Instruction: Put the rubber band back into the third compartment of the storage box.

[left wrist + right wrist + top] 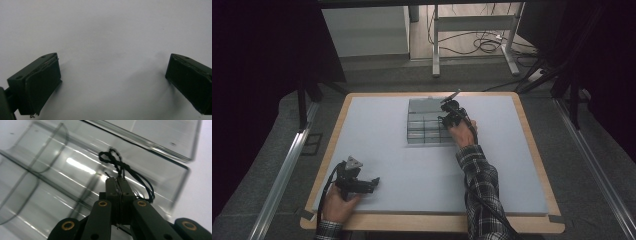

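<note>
Over the clear compartment box (426, 124) at about twelve o'clock on the grey mat (412, 170), the right gripper (451, 116) hangs at the box's right-hand edge, at three o'clock of its grid of cells. In the right gripper view its jaws are pressed together on a thin black twisted cord (117, 163), whose knotted loop sticks up past the tips at twelve o'clock while finer strands trail down toward four o'clock, over a cell of the clear box (75, 170). Whether the cord already touches the cell floor cannot be told through the glare on the plastic.

The left gripper (362, 184) rests low on the mat at roughly seven o'clock, well apart from the box, its jaws spread wide over bare grey surface with nothing between them.

The step in hand looks like setting the cord into a cell. To do it well, the right hand should keep the pinch firm, centre the tips above one cell and clear of the dividers, lower until the trailing strands gather inside the walls, then ease the jaws apart slowly so the light cord does not cling to a pad and lift back out. The left gripper could steady the box wall if it slides.
</note>
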